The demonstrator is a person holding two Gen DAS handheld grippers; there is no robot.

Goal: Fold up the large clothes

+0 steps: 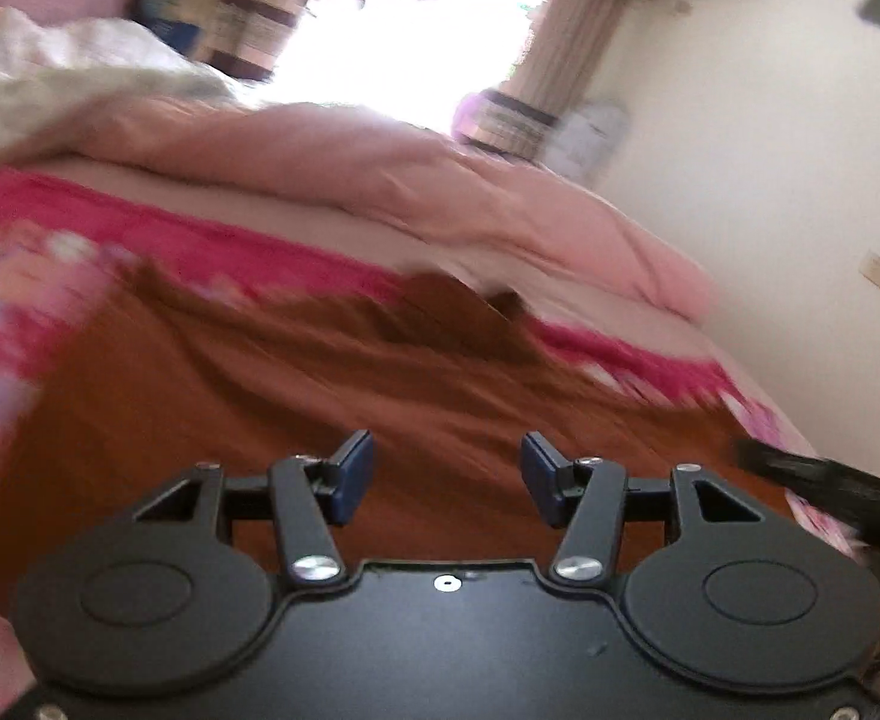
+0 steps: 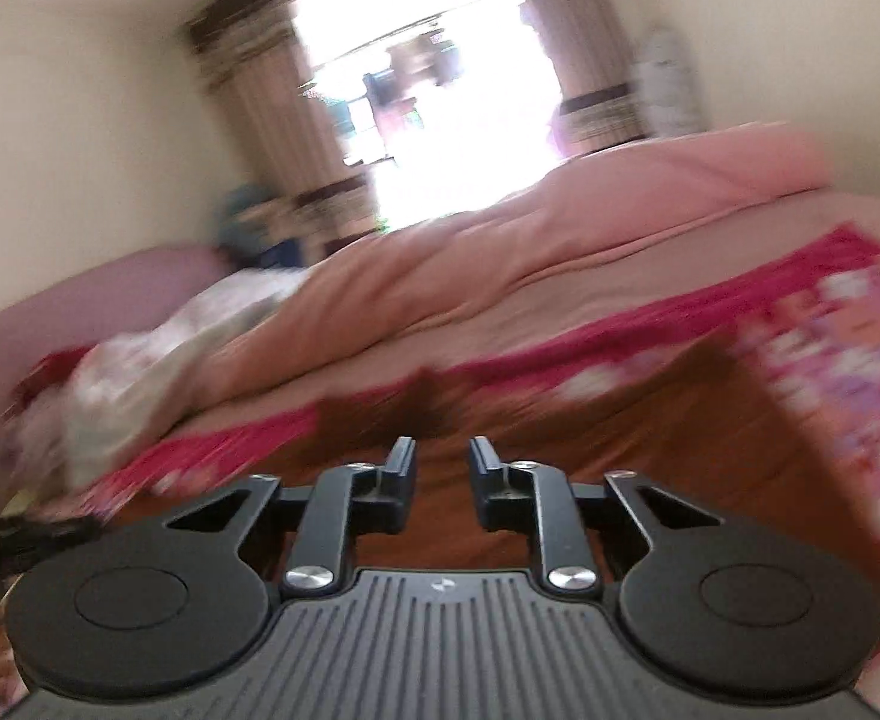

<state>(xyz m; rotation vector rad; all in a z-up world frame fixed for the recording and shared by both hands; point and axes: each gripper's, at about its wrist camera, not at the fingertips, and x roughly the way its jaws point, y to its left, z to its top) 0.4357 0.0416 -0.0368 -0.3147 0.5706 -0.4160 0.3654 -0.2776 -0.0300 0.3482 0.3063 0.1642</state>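
garment: brown cloth (image 1: 296,396) spread flat on the pink bedsheet (image 1: 38,312); right under both grippers
left gripper (image 1: 446,474): fingers apart, empty
right gripper (image 2: 442,483): fingers slightly apart, empty

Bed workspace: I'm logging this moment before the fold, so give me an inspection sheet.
Surface: bed sheet, pink with floral print.
Job's things: brown garment spread on the bed, wrinkled, not gripped.
Clutter: pink duvet bunched behind it; white cloth at the bed's far end.
Grippers: left hand-held gripper open, empty; right hand-held gripper open, empty; both over the garment.
Cables: nothing seen.
Surroundings: bright window, curtains, cream wall; views blurred.
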